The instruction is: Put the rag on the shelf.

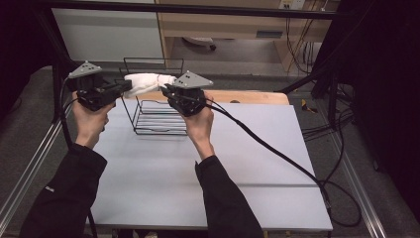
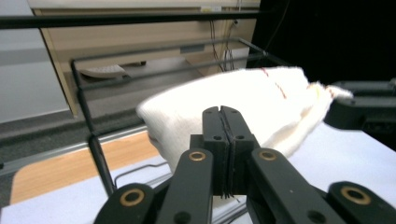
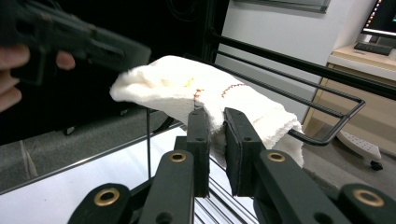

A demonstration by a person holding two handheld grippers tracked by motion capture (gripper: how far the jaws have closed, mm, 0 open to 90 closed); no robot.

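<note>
A white towel (image 1: 146, 82) (image 2: 243, 93) (image 3: 187, 88) with red stitching lies across the top rails of a black wire rack (image 1: 153, 131) (image 3: 327, 100) at the far side of the table. My right gripper (image 1: 166, 90) (image 3: 215, 114) is shut on the towel's right end, with cloth bunched between its pads. My left gripper (image 1: 126, 87) (image 2: 223, 112) sits at the towel's left end. Its jaws are pressed flat together, and no cloth shows between them. The towel lies just past its tips.
The rack stands on a pale grey table (image 1: 247, 163) with a wooden strip (image 1: 247, 96) along its far edge. The right gripper's black cable (image 1: 277, 153) trails over the table's right half. A metal frame borders both sides, and cabinets stand behind.
</note>
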